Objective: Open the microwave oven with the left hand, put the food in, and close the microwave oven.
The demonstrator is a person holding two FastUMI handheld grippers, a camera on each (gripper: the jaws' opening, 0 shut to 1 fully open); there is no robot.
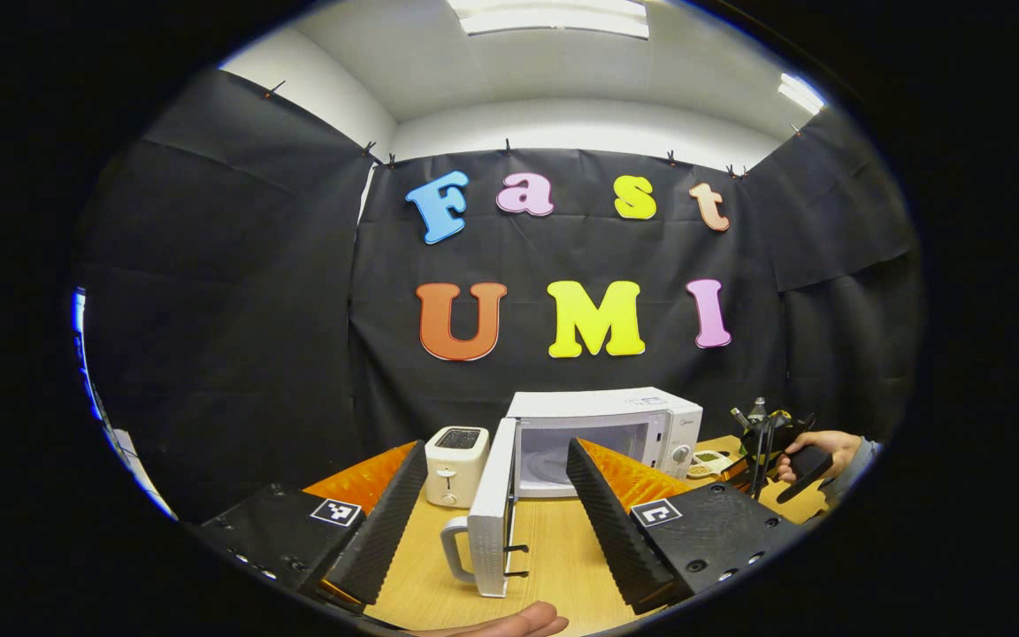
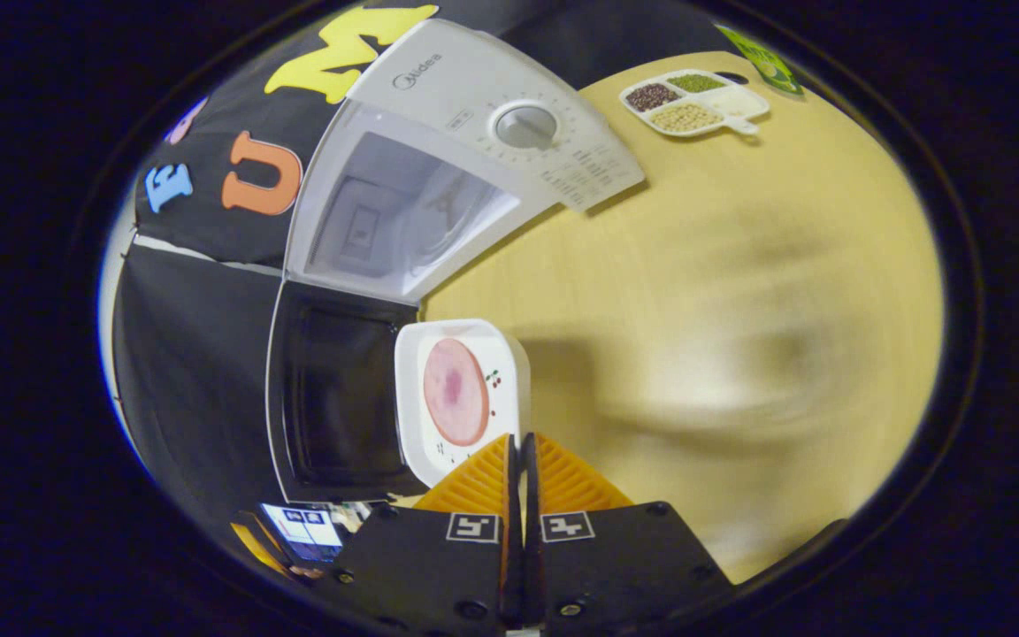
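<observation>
The white microwave [image 1: 602, 407] stands on the wooden table with its door [image 1: 492, 513] swung open, edge-on to me, handle [image 1: 455, 548] nearest. My left gripper [image 1: 497, 447] is open and empty, a short way in front of the door. In the right gripper view the microwave cavity [image 2: 394, 212] gapes open with the dark door [image 2: 333, 398] beside it. My right gripper [image 2: 523, 442] is shut on the rim of a white square plate [image 2: 501, 354] that carries a round pink slice of food [image 2: 455, 389], held just outside the cavity's mouth.
A white toaster [image 1: 456, 464] stands left of the microwave. A divided tray of beans [image 2: 695, 102] and a green packet [image 2: 762, 62] lie past the microwave's control dial [image 2: 524, 126]. A hand [image 1: 828, 442] holds the other gripper at the right. A fingertip [image 1: 509, 624] shows at the bottom.
</observation>
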